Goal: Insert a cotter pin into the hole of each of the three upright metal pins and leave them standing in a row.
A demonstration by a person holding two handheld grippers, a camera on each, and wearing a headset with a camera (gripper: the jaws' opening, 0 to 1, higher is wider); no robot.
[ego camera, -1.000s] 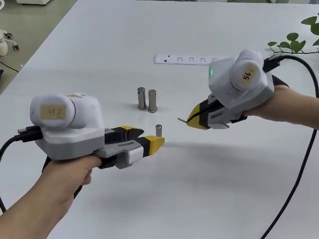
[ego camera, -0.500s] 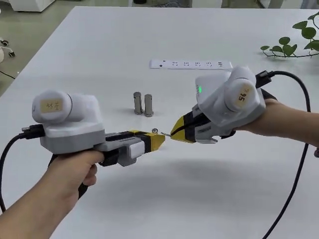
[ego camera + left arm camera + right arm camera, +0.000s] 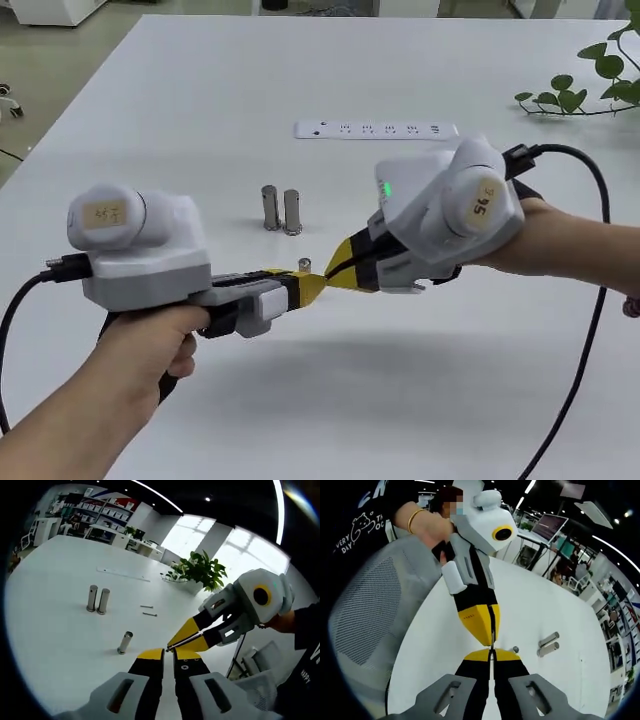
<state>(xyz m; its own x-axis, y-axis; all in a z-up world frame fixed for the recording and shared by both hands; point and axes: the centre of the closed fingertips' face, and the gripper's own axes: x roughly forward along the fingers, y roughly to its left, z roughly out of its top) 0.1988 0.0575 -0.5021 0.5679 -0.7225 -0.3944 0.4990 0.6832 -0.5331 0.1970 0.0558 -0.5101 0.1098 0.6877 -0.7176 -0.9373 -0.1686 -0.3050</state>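
Over the middle of the desk point(image 3: 180, 90), left hand-held gripper point(image 3: 308, 287) held level, jaws drawn in to a narrow slit where a second ago spread open and well short of the other tool. Just beyond it toward the far edge, a pair of metal pins point(image 3: 271, 207) upright and just beside each other, unmoved on the desk despite the shifted picture; too small to judge for cotter pins already fitted. Nearer the front edge, third metal pin point(image 3: 125, 642) standing free, apart from both sets of jaws, untouched, no longer framed beyond the open left jaws as a second back. Then the real change: tips of the two tools now met nose to nose near that pin, a thin cotter pin point(image 3: 491, 648) bridging the tiny space between them. Right hand-held gripper point(image 3: 332, 270) brought in from well apart, clamped on the cotter pin's rear part; any pinch by the left jaws on its front end too fine to tell. On the right-edge side of the pair, in the left gripper view, two spare cotter pins point(image 3: 146, 607) lying loose on the desk. Reads as a re-grip or straightening of the cotter pin between the tools, not yet an insertion; with two spares loose and one in hand, probably all three holes left to fill, starting with a careful line-up on the third metal pin.
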